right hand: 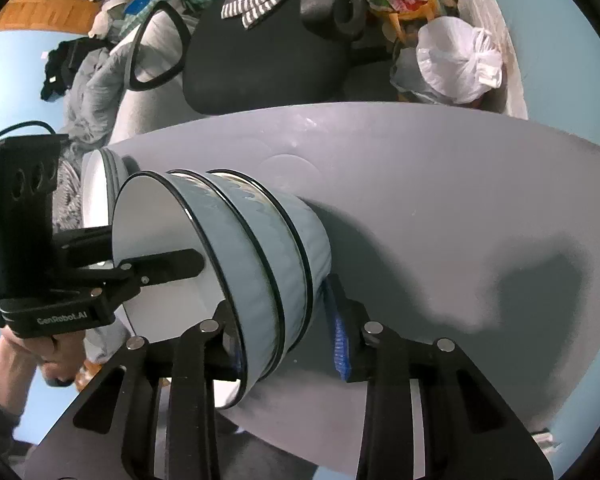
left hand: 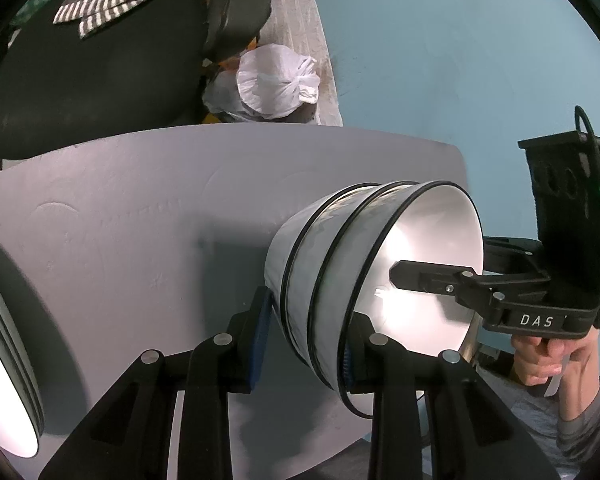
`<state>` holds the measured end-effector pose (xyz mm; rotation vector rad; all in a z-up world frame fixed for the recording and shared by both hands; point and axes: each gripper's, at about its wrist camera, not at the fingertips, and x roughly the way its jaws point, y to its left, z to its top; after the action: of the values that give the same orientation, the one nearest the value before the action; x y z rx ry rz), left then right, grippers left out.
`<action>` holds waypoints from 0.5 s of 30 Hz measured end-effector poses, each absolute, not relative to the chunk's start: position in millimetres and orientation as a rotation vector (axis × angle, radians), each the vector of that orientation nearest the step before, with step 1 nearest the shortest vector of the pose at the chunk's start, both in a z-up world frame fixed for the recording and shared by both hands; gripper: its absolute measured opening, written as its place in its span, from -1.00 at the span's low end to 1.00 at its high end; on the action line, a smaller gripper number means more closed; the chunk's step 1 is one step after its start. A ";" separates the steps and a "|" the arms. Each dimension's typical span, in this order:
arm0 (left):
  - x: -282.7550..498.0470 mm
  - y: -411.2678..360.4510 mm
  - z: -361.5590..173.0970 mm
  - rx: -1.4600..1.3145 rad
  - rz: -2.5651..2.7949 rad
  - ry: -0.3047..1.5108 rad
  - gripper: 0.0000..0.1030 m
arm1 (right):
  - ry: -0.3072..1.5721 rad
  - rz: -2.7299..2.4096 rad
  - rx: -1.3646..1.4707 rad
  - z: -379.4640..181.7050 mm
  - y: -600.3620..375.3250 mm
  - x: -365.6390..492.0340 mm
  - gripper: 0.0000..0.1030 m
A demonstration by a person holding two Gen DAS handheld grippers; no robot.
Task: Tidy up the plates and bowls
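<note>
A stack of three nested pale blue bowls [left hand: 332, 264] with black rims and white insides sits on the grey table [left hand: 120, 240]; it also shows in the right wrist view [right hand: 260, 248]. My left gripper [left hand: 306, 344] has its jaws around the stack's rim, one finger inside, one outside. My right gripper [right hand: 288, 340] grips the opposite rim the same way; its finger [left hand: 424, 278] shows inside the top bowl. A stack of white plates [left hand: 4, 364] stands at the table's left, also seen in the right wrist view [right hand: 96, 192].
A black office chair [left hand: 96, 80] with a striped cloth stands beyond the table. A white tied plastic bag [left hand: 276, 80] lies on the floor by the wall. Clothes and clutter [right hand: 88, 76] lie beyond the table's far left.
</note>
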<state>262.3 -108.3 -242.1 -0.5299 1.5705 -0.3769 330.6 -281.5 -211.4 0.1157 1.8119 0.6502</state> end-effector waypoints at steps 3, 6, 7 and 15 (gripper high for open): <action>264.4 -112.5 -238.5 -0.484 -0.374 1.581 -0.47 | 1.808 0.637 0.103 -210.7 -281.5 331.9 -0.43; 263.6 -114.1 -236.2 -0.452 -0.366 1.594 -0.49 | 1.812 0.613 0.111 -210.0 -281.1 331.7 -0.45; 262.4 -113.4 -236.0 -0.452 -0.363 1.595 -0.49 | 1.815 0.608 0.119 -209.8 -281.3 331.9 -0.45; 237.4 -95.6 -238.5 -0.490 -0.322 1.611 -0.49 | 1.843 0.602 0.168 -207.7 -268.9 322.4 -0.47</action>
<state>237.4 -95.6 -238.5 -0.4900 1.6112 -0.3219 322.4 -268.9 -207.7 0.1683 1.8430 0.6015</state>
